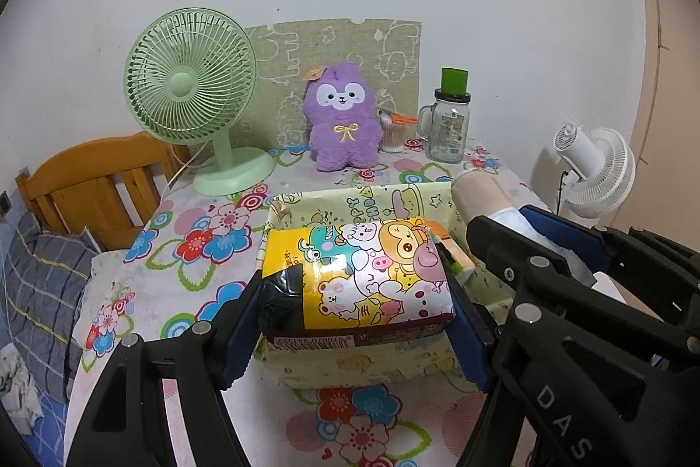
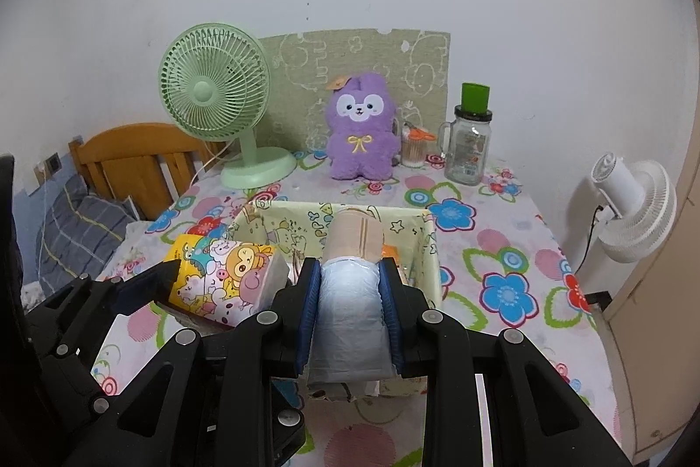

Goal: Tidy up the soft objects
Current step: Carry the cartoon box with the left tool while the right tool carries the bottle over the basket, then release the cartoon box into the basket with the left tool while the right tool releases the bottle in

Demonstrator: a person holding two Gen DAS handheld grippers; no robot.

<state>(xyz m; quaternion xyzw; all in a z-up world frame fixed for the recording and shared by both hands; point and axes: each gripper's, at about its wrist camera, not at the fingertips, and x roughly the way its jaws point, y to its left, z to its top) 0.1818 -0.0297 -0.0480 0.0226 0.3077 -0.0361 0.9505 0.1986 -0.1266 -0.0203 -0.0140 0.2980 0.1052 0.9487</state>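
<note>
A: Left wrist view first. What is hard to make out?

B: The pack (image 1: 356, 283) in the lower middle hides most of the box (image 1: 350, 370) under it. An orange thing peeks out at the pack's right edge; I cannot tell what it is. The roll (image 1: 481, 200) at mid right is half covered by the right gripper (image 1: 538, 248), and small cups beside the plush (image 1: 343, 117) are too small to read.

A: And the grip?

B: The left gripper (image 1: 354, 318) has its blue fingers (image 1: 238, 331) pressed on both ends of the pack, holding it over the box.

A: The surroundings?

B: A desk (image 1: 210, 244) in a flowered cloth, a green fan (image 1: 190, 77) upper left, a jar (image 1: 446, 125) with a green cap right of the plush, a white fan (image 1: 597, 169) at the right edge, a wooden bed frame (image 1: 92, 187) at left.

A: Now the right wrist view.

B: The roll (image 2: 354, 283) fills the centre and blocks the box's (image 2: 431, 248) inside; its far end is tan, its near part pale plastic. The right gripper (image 2: 350, 292) fingers (image 2: 308, 300) clamp it from both sides, above the box.

A: The pack?

B: The pack (image 2: 227, 274) is at lower left, partly over the box's left rim, the left gripper (image 2: 144, 287) cut off by the frame. Plush (image 2: 363, 125), green fan (image 2: 214, 90) and jar (image 2: 468, 143) stand at the desk's (image 2: 503, 248) far edge by the wall.
</note>
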